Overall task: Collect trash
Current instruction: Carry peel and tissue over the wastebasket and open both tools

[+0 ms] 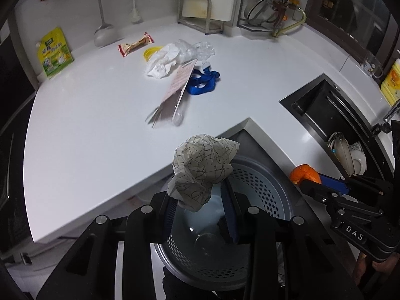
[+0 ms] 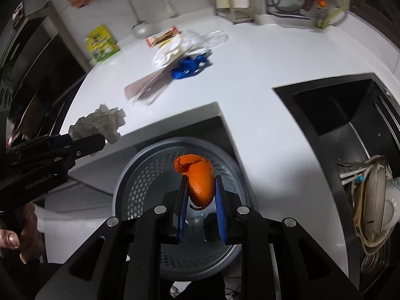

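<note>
My left gripper point(image 1: 200, 195) is shut on a crumpled patterned paper ball point(image 1: 202, 167) and holds it over the near-left rim of a grey perforated bin point(image 1: 265, 187). My right gripper point(image 2: 200, 187) is shut on an orange peel point(image 2: 200, 182) and holds it above the bin's opening point(image 2: 140, 182). The paper ball point(image 2: 100, 122) and the left gripper point(image 2: 82, 142) also show in the right wrist view. The peel point(image 1: 305, 173) shows at the right of the left wrist view. More trash lies on the white counter point(image 1: 100, 125): white tissue point(image 1: 160, 62), clear plastic point(image 1: 197, 50), a snack wrapper point(image 1: 136, 45), a card package point(image 1: 177, 85) and a blue strap point(image 1: 203, 82).
A black sink point(image 2: 350, 130) with dishes point(image 2: 372, 197) lies to the right. A green pouch point(image 1: 55, 52), a hanging ladle point(image 1: 103, 30), a metal rack point(image 1: 197, 12) and a dish rack point(image 1: 272, 2) stand along the back wall. A yellow bottle point(image 1: 391, 82) stands at the far right.
</note>
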The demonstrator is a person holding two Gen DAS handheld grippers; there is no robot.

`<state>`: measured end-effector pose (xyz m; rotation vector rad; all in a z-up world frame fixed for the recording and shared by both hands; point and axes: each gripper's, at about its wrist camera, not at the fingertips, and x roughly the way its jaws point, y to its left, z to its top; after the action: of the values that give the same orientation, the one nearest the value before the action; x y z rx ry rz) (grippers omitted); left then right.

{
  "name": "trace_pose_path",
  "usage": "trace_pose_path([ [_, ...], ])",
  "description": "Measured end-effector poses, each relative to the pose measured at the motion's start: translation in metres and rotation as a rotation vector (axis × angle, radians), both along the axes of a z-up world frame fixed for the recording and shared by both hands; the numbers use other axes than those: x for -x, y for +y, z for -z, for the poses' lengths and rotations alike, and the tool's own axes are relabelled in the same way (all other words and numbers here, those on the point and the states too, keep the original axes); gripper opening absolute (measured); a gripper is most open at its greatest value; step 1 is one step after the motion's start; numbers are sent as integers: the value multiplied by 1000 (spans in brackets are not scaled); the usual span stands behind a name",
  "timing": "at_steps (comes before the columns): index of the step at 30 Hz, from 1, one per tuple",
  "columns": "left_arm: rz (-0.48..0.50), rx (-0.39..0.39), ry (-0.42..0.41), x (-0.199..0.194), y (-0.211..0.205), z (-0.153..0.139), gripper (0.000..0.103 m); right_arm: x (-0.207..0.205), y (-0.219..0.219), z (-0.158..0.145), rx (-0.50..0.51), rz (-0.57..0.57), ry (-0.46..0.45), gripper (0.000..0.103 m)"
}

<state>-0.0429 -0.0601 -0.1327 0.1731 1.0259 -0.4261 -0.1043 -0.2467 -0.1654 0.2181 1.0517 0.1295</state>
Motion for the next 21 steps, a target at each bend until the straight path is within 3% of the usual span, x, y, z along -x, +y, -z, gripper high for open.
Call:
trace_pose_path([
  [11,-113,23,70,21,19,28,34,4,7,21,16,-88,59,20],
  [21,-141,18,97,31,23,42,34,1,11,39,8,-110,104,20],
])
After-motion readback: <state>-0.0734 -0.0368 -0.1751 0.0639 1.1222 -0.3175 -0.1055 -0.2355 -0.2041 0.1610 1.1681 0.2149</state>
